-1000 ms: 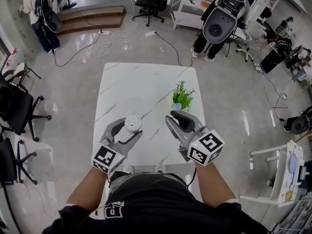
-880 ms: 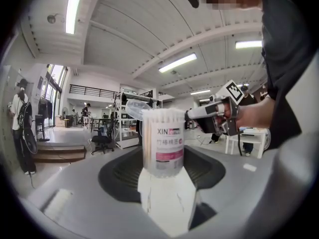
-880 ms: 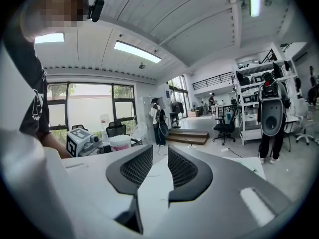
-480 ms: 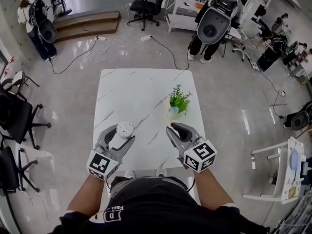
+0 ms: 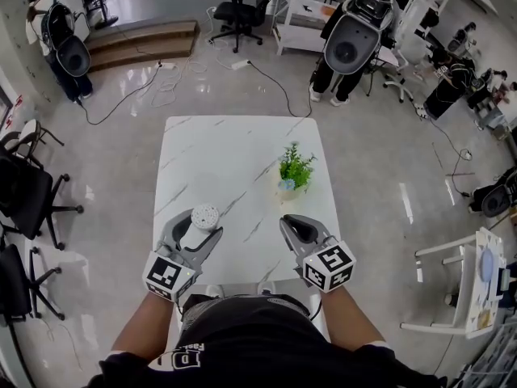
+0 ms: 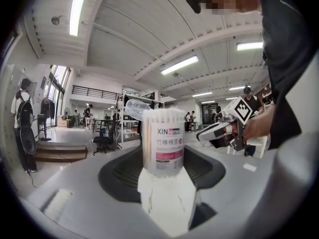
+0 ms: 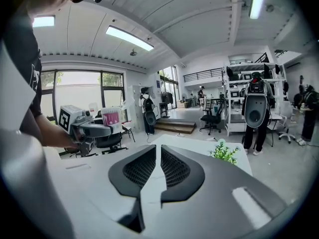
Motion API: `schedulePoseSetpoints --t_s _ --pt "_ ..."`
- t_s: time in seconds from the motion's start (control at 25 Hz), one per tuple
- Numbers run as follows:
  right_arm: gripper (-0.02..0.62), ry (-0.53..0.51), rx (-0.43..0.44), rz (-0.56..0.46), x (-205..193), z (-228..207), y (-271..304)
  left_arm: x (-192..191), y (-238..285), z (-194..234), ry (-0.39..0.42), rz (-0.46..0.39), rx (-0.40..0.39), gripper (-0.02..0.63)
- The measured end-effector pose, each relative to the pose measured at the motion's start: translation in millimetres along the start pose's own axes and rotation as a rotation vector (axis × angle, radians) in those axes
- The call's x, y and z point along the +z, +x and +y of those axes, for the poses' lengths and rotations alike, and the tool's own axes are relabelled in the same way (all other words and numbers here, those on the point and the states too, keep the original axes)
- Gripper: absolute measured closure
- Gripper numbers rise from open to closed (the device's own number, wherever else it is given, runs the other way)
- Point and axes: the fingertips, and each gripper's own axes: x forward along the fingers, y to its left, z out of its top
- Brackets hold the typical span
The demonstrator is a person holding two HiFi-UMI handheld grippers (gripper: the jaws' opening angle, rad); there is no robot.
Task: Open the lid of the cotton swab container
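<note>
The main risk now is spilling. The cotton swab container stands upright with its clear lid already swung up and back on its hinge, and the white swab tips are bare at the top. If the left hand-held gripper tipped or jolted, swabs could slide out onto the surface. The grip sits low on the container's body. A slackened clench could therefore let the tall tub lean or drop, while a harder one would probably dent the thin plastic wall. The lid looks to rest loosely behind the rim, so a knock could flip it shut again and undo the step. The left hand-held gripper is clenched on the container, one jaw on each side of its lower half. It holds the container near the front left edge of the surface, and the views do not show whether the base touches the top. The right hand-held gripper sits well apart to the container's right, also near the front edge. Its jaws have just been closing to a thin slit with nothing between them. The small potted plant stands beyond it, clear of both.
</note>
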Motion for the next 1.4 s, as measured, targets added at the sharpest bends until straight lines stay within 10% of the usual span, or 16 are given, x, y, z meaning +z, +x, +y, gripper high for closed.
schedulePoseSetpoints --t_s 1.4 --pt "0.595 0.045 0.004 -0.004 -11 0 -1 2 5 -14 0.015 -0.005 -0.032 0.302"
